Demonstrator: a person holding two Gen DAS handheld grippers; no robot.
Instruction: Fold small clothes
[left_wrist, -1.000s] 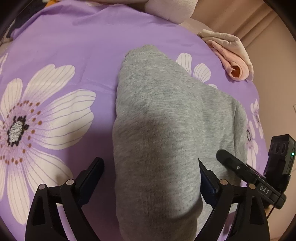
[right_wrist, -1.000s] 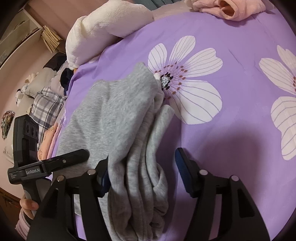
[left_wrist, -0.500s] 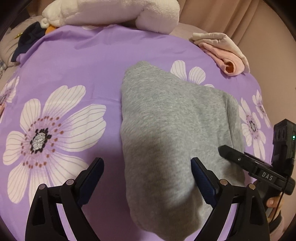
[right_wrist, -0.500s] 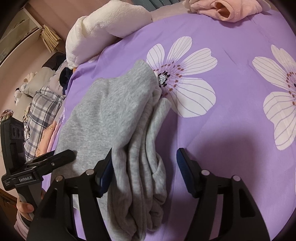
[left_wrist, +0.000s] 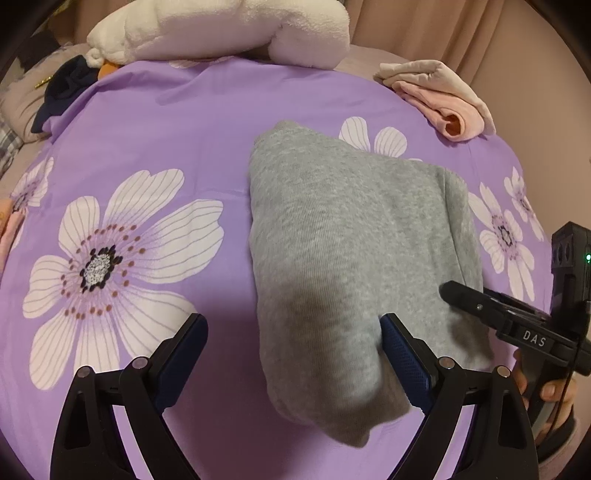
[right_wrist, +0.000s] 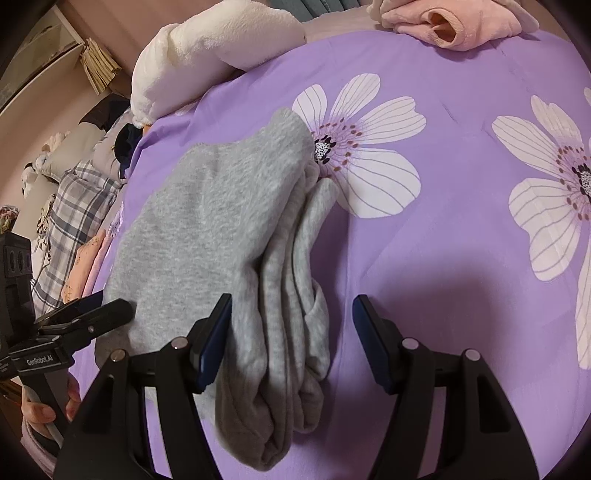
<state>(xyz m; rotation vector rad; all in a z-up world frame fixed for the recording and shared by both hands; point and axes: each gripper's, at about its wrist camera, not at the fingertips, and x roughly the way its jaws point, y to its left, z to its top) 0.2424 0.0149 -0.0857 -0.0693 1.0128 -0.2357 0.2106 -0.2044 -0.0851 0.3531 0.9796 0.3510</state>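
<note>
A folded grey garment (left_wrist: 351, 240) lies on the purple flowered sheet (left_wrist: 147, 129). My left gripper (left_wrist: 293, 343) stands open over its near end; its right pad rests against the cloth and its left pad hangs over bare sheet. In the right wrist view the grey garment (right_wrist: 207, 229) shows its stacked folded edges. My right gripper (right_wrist: 291, 332) straddles those edges, open, with a gap between the right pad and the cloth. Each gripper shows in the other's view: the right gripper (left_wrist: 458, 295) at the garment's right side, the left gripper (right_wrist: 114, 308) at its left.
A white plush blanket (left_wrist: 221, 29) lies along the far edge of the bed. A folded pink garment (left_wrist: 443, 99) sits at the far right corner. A dark garment (left_wrist: 62, 88) and a pile of plaid clothes (right_wrist: 74, 206) lie off the left side.
My left gripper has drawn back and risen from the grey garment, so more of the bed shows. The right gripper has hardly moved.
</note>
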